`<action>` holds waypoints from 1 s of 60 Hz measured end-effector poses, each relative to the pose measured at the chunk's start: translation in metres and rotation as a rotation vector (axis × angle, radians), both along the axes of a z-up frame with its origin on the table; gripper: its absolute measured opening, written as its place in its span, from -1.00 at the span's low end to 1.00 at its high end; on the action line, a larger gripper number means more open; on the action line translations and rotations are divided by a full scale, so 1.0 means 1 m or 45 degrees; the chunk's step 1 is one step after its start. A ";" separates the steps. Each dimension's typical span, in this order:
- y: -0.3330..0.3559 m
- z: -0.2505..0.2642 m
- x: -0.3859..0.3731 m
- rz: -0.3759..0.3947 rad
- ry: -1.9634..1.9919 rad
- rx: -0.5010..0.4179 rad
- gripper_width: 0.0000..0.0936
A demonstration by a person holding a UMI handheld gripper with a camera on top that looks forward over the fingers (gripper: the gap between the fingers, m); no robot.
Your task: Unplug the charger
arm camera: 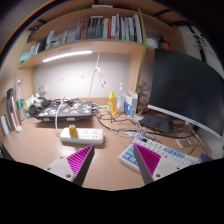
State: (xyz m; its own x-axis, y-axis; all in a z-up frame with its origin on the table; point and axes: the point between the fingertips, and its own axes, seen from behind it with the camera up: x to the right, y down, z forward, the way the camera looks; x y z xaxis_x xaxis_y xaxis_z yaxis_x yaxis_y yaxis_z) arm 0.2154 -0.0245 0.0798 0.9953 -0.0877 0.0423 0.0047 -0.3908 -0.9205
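A white power strip (pixel 82 134) lies on the wooden desk (pixel 40 150), ahead and to the left of my fingers. A yellow charger plug (pixel 73 130) stands in it, and a white cable (pixel 62 108) runs up from that area toward the back. My gripper (pixel 113 160) is open and empty, its two magenta pads (pixel 80 158) spread wide above bare desk, short of the power strip.
A white keyboard (pixel 160 154) lies just ahead of the right finger. A dark monitor (pixel 178 88) stands at the right. A yellow bottle (pixel 112 103), other bottles and cables crowd the back. A bookshelf (pixel 85 42) hangs above.
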 end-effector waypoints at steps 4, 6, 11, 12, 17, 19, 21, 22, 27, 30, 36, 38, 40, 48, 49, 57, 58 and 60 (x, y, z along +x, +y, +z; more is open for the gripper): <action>0.002 -0.001 -0.006 0.013 -0.005 0.001 0.86; 0.003 -0.002 -0.009 0.019 -0.006 0.000 0.86; 0.006 -0.006 -0.021 0.034 0.001 -0.007 0.86; 0.007 -0.007 -0.023 0.038 0.002 -0.010 0.86; 0.017 -0.014 -0.045 0.077 0.027 -0.022 0.85; 0.022 -0.017 -0.055 0.097 0.038 -0.022 0.85; 0.028 -0.019 -0.067 0.117 0.051 -0.020 0.85; 0.032 -0.019 -0.073 0.129 0.056 -0.017 0.85; 0.053 -0.025 -0.100 0.174 0.059 -0.005 0.86; 0.067 -0.030 -0.112 0.196 0.050 -0.005 0.84; 0.093 -0.042 -0.125 0.172 0.046 -0.029 0.82; 0.102 -0.043 -0.128 0.162 0.053 -0.023 0.81; 0.111 -0.045 -0.129 0.145 0.059 -0.020 0.78; 0.143 -0.050 -0.134 0.115 0.056 -0.010 0.20; 0.145 -0.050 -0.140 0.132 0.076 -0.011 0.02; 0.149 -0.049 -0.145 0.137 0.074 -0.005 -0.45; 0.149 -0.049 -0.145 0.135 0.075 -0.006 -0.47; 0.149 -0.049 -0.145 0.136 0.085 -0.006 -0.50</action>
State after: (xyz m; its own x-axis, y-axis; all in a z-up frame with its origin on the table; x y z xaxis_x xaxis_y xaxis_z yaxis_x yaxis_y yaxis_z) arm 0.0708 0.1244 0.0310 0.9995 0.0193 -0.0244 -0.0148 -0.3955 -0.9184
